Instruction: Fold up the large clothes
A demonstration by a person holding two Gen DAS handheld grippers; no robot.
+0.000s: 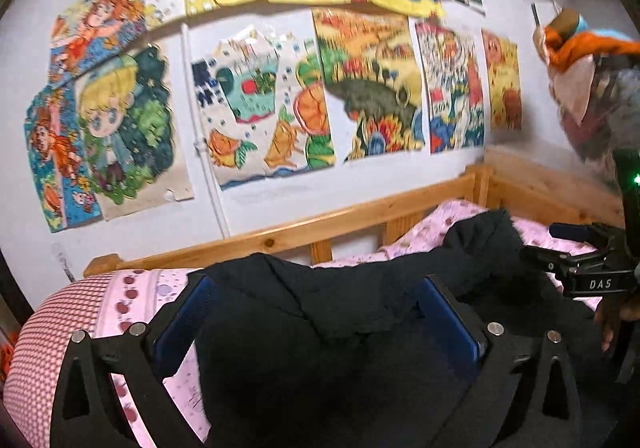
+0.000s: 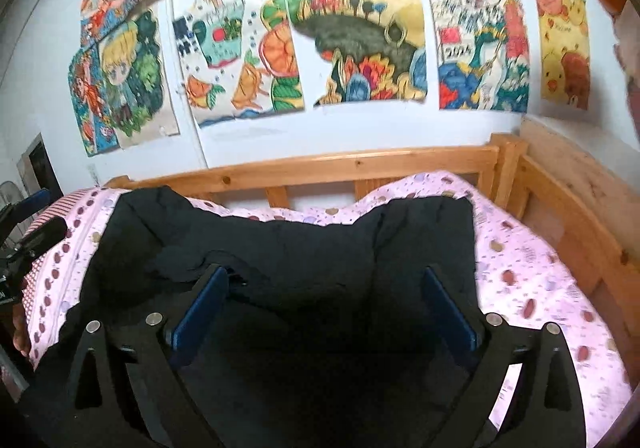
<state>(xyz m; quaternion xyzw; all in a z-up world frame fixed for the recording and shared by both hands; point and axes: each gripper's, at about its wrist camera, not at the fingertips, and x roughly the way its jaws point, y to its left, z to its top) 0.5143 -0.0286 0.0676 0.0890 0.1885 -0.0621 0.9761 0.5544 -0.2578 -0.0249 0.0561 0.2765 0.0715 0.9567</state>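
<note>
Garment: a large black padded garment (image 2: 280, 248) lies spread across the bed, bunched in soft ridges, filling most of the middle of both views.
Garment edges: in the right wrist view its far edge sags in a curve short of the wooden rail; its right side ends in a fairly straight vertical edge, with bare pink sheet beyond. Its left side rises in a rumpled hump near the checked strip of bedding.
Left tongs: the left tongs (image 1: 316, 312) stand wide apart over the dark cloth, blue pads (image 1: 180, 324) on either side of it, nothing pinched between them that can be seen.
Right tongs: the right tongs (image 2: 326, 304) are likewise spread wide above the garment's near part, their blue-lined fingers (image 2: 448, 308) apart; whether the tips touch the cloth cannot be told.
Bed: pink dotted sheet (image 2: 532, 280) on a bed with a pale wooden rail (image 2: 360, 168) along the far side and another down the right.
Open room: a broad band of uncovered sheet lies right of the garment up to the side rail; a narrow strip shows between garment and far rail.
Wall: bright children's drawings (image 2: 352, 28) are pinned in rows above the rail.
Right edge, left wrist view: hanging coloured clothes (image 1: 588, 60).
</note>
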